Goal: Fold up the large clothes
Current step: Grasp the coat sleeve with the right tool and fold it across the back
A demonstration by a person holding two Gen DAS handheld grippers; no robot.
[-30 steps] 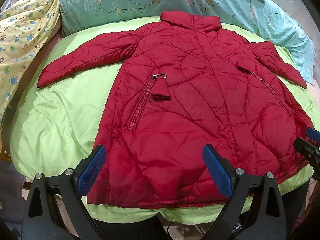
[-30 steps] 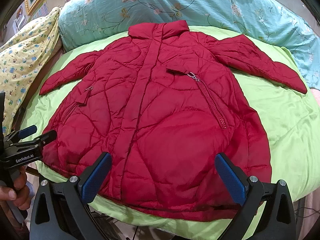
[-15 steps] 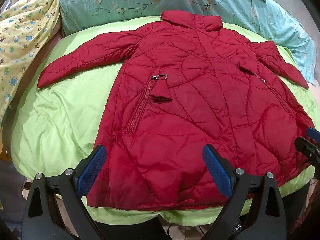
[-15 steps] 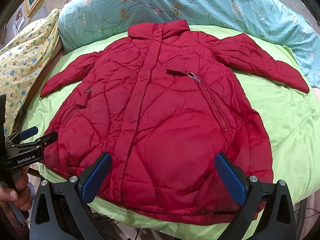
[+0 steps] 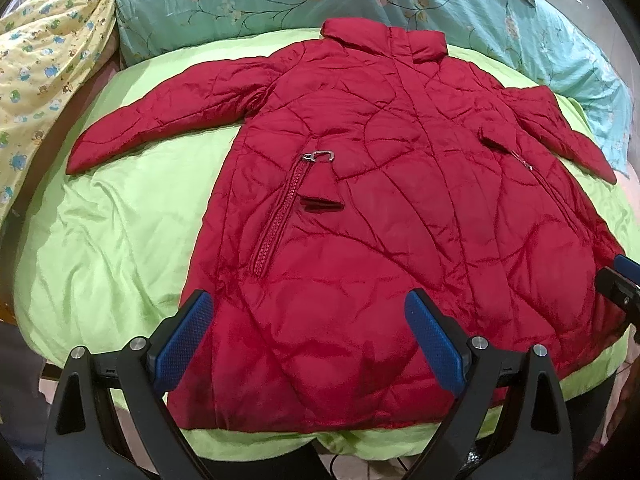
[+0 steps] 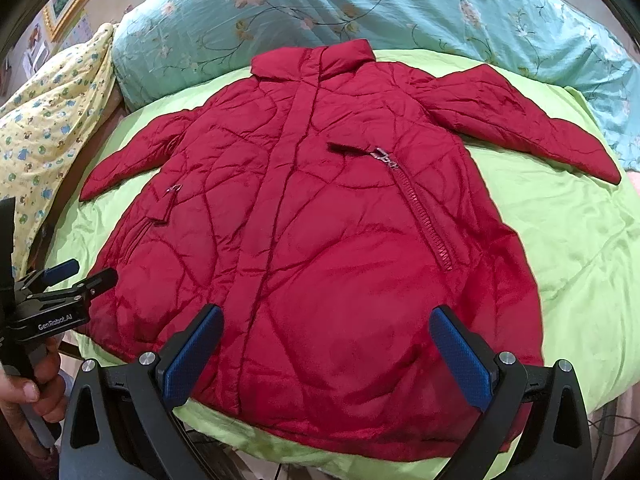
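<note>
The red jacket (image 5: 400, 216) is lying flat and face up on the green sheet (image 5: 112, 248), sleeves spread, collar toward the floral pillow (image 6: 400, 12). Compared with a second ago almost nothing is changing — both grippers are only drifting a little closer over the hem. The left gripper (image 5: 308, 344) and the right gripper (image 6: 326, 350) are both standing with jaws wide apart, holding nothing. So folding is not yet starting; probably a grasp of the hem or a sleeve is coming next.
</note>
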